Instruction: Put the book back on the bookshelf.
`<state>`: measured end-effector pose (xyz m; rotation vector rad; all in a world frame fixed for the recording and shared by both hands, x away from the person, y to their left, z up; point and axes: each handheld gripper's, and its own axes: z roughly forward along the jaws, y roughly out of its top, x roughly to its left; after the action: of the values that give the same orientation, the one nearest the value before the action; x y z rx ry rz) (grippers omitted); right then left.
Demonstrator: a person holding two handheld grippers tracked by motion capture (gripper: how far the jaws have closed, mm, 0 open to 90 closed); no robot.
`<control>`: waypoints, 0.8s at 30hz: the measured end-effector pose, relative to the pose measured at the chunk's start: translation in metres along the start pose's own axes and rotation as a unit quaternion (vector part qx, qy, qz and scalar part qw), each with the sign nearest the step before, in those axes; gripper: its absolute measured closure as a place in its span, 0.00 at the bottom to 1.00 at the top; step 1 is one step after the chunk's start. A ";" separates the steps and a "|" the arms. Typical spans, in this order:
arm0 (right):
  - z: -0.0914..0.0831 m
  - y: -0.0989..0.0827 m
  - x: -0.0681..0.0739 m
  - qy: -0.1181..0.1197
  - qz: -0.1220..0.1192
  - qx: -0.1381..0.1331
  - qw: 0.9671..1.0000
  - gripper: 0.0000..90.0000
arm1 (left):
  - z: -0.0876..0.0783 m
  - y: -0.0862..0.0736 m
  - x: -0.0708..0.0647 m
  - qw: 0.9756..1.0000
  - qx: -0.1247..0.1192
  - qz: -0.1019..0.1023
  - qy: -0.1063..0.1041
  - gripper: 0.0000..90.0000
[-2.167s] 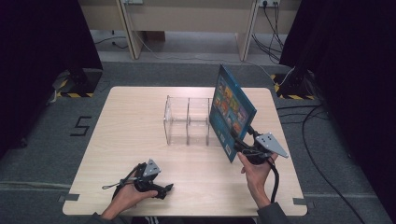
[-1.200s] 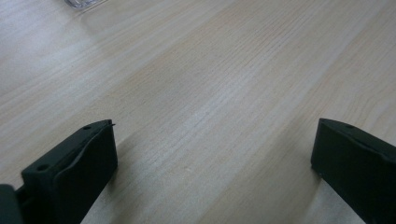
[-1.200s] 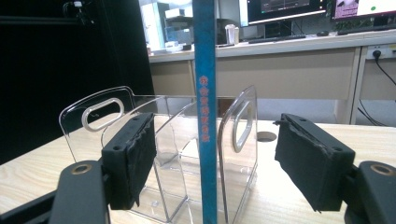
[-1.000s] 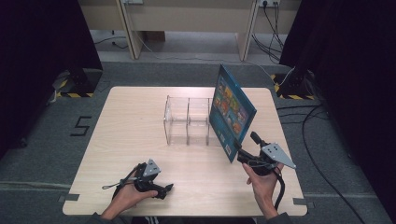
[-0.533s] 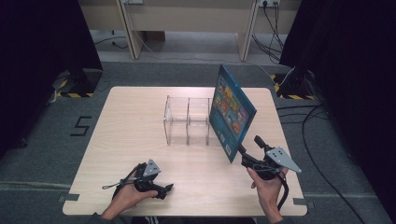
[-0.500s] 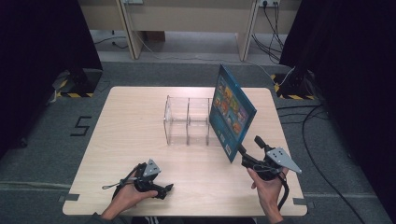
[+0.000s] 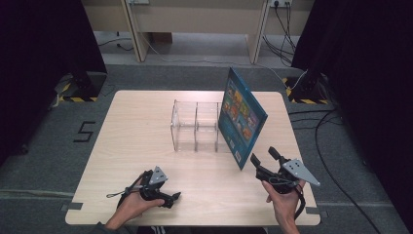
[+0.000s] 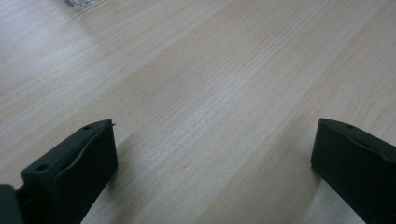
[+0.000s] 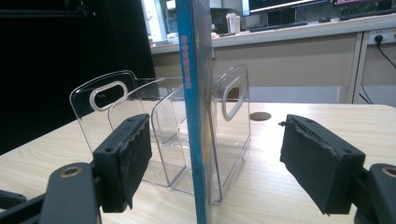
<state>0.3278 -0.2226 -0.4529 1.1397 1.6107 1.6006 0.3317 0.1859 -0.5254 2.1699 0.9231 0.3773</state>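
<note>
A blue picture book [image 7: 242,117] stands upright on edge at the right end of a clear acrylic rack [image 7: 195,124] on the wooden table [image 7: 136,122]. Whether its far end sits inside the rack I cannot tell. My right gripper [image 7: 262,154] is open just in front of the book's near lower corner, apart from it. In the right gripper view the book's spine [image 9: 191,93] rises between the spread jaws of that gripper [image 9: 215,121], touching neither pad, with the rack [image 9: 107,93] behind. My left gripper [image 7: 171,198] rests near the table's front edge, open [image 8: 215,126] over bare wood.
The rack has two compartments and handle cut-outs. A round cable hole [image 9: 260,115] lies in the table beyond it. Dark curtains flank the table, cables [image 7: 336,146] run over the floor at the right, and a bench stands behind.
The right gripper has drawn back from the book's near edge toward the table front and right. The book stays standing. The left hand has not moved.
</note>
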 end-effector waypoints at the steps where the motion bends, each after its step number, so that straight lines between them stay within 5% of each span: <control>1: -0.001 0.000 0.000 0.002 -0.001 0.001 1.000 0.28 | 0.000 0.000 0.000 1.000 0.000 0.000 0.000 0.00; 24: -0.017 -0.018 -0.003 0.017 0.004 0.048 0.999 0.26 | -0.001 0.000 -0.001 1.000 0.000 0.002 -0.002 0.00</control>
<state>0.3116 -0.2316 -0.4689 1.1760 1.7235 1.5691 0.3305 0.1856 -0.5254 2.1723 0.9176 0.3745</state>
